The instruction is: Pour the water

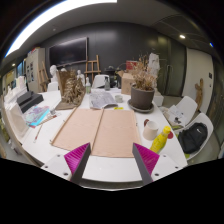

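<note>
The gripper view looks out along the gripper [110, 160] over a white table [115, 165], and the two fingers are spread wide, holding nothing; the pink pad [77, 156] of the left finger and the matching pad of the right finger [143, 158] stand well apart with bare tabletop between them. Just ahead of the fingers, in the middle of the table, lie two tan boards [100, 130] side by side. To the right of the boards, near the right finger and a little beyond it, a yellow bottle [161, 139] lies tilted, and just to its left stands a small white cup [149, 129]. Farther off, beyond the boards, a white kettle [100, 81] stands at the back of the table, well apart from the fingers and nearly straight ahead of them. To the right of the kettle a dried plant in a dark pot [143, 95] rises above the table. On the far left a bunch of dried brown stems [72, 90] stands near some white figures. At the right edge of the table lies a black bag [192, 137]. Behind everything is a dark wall with a black screen [68, 50].
</note>
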{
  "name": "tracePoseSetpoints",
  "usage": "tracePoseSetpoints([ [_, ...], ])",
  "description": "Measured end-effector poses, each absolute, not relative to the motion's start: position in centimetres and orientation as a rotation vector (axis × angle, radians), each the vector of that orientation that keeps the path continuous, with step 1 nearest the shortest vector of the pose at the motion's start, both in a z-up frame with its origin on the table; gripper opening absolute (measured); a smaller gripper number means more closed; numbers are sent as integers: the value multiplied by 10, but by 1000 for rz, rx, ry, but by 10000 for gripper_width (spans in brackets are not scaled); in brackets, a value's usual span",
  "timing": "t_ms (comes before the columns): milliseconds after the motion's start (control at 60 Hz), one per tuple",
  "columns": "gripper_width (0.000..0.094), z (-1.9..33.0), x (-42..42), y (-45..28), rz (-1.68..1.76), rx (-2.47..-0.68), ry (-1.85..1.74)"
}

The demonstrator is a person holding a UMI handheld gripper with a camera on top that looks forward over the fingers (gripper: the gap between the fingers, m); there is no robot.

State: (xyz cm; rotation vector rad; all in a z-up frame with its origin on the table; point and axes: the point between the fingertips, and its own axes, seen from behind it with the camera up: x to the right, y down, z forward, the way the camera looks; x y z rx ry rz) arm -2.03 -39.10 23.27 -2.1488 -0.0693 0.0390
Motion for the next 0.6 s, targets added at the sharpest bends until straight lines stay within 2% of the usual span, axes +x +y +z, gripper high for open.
tracePoseSetpoints([
  [100, 859, 209, 8, -393, -7, -2160, -36],
  [117, 859, 214, 10, -395, -15, -2165, -27],
  [350, 865, 134, 129, -391, -109, -2162, 69],
  [600, 850, 77, 185, -314, -57, -2045, 173],
])
